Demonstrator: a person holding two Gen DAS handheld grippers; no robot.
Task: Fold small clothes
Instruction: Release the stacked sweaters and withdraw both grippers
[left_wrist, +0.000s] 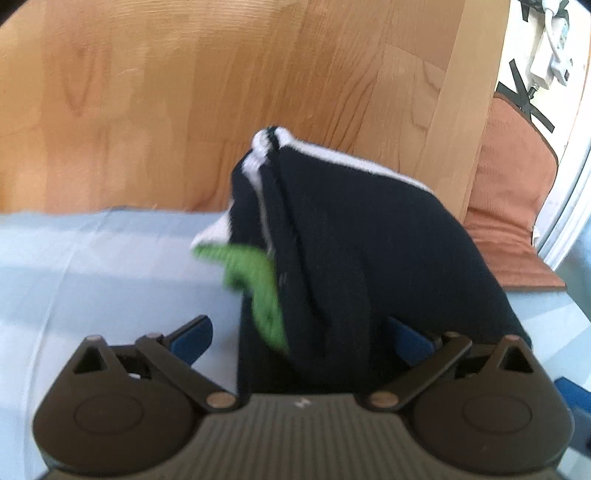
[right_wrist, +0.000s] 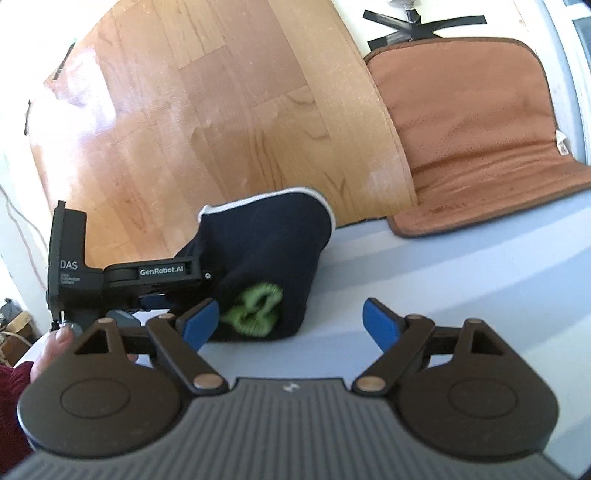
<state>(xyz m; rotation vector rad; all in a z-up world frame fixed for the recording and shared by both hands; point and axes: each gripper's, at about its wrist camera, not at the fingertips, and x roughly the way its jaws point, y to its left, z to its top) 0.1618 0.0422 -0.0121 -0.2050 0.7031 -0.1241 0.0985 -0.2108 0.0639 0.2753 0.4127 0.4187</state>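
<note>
- Dark navy garment, trimmed in white with a green patch, was the thing in hand; it sat bunched over the pale blue sheet, its near end draped between the fingers of the left tool. In the right wrist view the same garment touched the sheet at its lower end and rose toward the left tool's body.
- Wooden board stood behind the sheet as a wide backdrop, seen again from the right wrist.
- Pale blue sheet covered the surface on which everything rested.
- Rust-orange cushion leaned at the right, beside the wooden board, its lower edge lying on the sheet.
- Left tool was seen from the side by the right camera, marked "GenRobot.AI"; its blue pads stood spread with the cloth lying loose between them, though whether they gripped the fabric could not be told through the blur.
- Right tool held nothing, its blue pads wide apart, one just beside the garment's green patch.
- Person's hand showed at the left edge, near the left tool.
</note>
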